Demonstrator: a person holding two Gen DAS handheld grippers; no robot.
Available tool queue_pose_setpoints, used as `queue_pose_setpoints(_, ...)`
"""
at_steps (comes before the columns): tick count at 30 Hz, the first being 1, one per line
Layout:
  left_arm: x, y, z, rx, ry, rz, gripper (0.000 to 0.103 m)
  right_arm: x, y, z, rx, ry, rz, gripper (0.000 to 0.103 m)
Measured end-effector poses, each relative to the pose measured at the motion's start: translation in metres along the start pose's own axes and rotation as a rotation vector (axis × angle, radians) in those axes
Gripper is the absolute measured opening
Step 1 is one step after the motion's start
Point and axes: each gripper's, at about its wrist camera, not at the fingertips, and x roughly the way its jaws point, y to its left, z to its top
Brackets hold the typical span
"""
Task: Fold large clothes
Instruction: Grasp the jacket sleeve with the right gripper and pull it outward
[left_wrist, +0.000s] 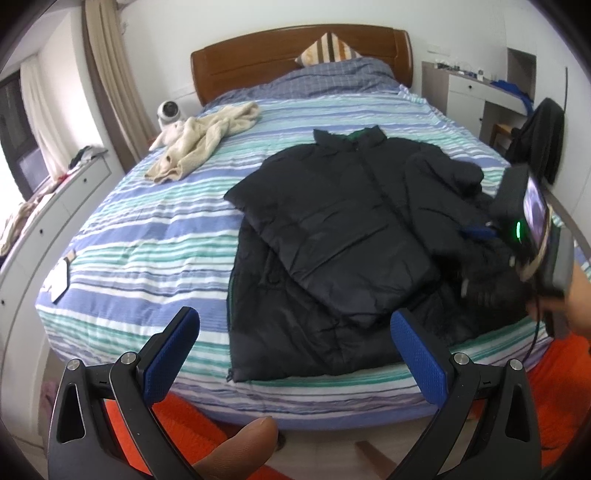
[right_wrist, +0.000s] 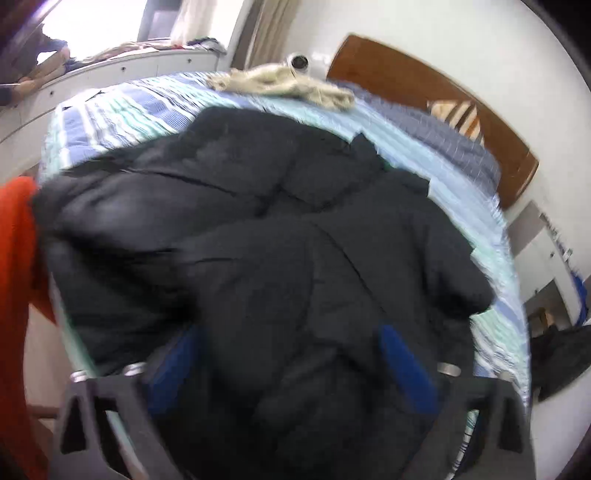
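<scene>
Both claws: left (left_wrist: 295, 354) wide, right (right_wrist: 291, 365) straddling jacket (right_wrist: 258, 240)

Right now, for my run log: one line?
jacket: on bed | left gripper: open, empty | right gripper: around jacket fabric, grip unclear

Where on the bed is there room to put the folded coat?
Bare striped sheet lies between the black coat and the bed's left edge, below the beige sweater. Another bare strip runs between the coat's collar and the blue pillow. The right side is crowded by the coat and the right gripper.
</scene>
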Motion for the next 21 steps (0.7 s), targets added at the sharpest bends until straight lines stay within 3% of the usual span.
queue_pose_setpoints(1, 0.0, 0.002, -0.001, 0.002, 0.005, 0.011, 0.103, -0.004, -0.01, 0.002, 0.062, -0.01, 0.01, 0.035)
queue_pose_setpoints(2, 0.0, 0.005, -0.003, 0.002, 0.007, 0.021, 0.103, -0.018, -0.023, 0.005, 0.13, -0.045, 0.005, 0.012)
queue_pose_setpoints(5, 0.005, 0.011, -0.006, -0.007, 0.025, 0.022, 0.103, -0.089, -0.077, 0.0, 0.325, -0.199, -0.03, 0.012)
queue_pose_setpoints(8, 0.015, 0.013, -0.005, -0.025, 0.063, -0.009, 0.102, -0.164, -0.15, -0.03, 0.498, -0.301, -0.174, 0.012)
queue_pose_setpoints(10, 0.017, 0.008, -0.001, -0.022, 0.071, -0.036, 0.102, -0.198, -0.201, -0.06, 0.606, -0.323, -0.284, 0.012)
queue_pose_setpoints(13, 0.013, -0.003, 0.004, -0.008, 0.048, -0.051, 0.103, -0.226, -0.276, -0.128, 0.795, -0.291, -0.462, 0.012)
queue_pose_setpoints(15, 0.009, -0.01, 0.008, 0.007, 0.034, -0.062, 0.103, -0.224, -0.313, -0.173, 0.915, -0.249, -0.529, 0.012)
queue_pose_setpoints(19, 0.003, -0.02, 0.013, 0.065, -0.006, -0.051, 0.103, -0.175, -0.358, -0.259, 1.109, -0.076, -0.563, 0.012)
queue_pose_setpoints(21, 0.004, -0.021, 0.016, 0.103, -0.022, -0.036, 0.103, -0.145, -0.363, -0.287, 1.159, 0.014, -0.532, 0.012)
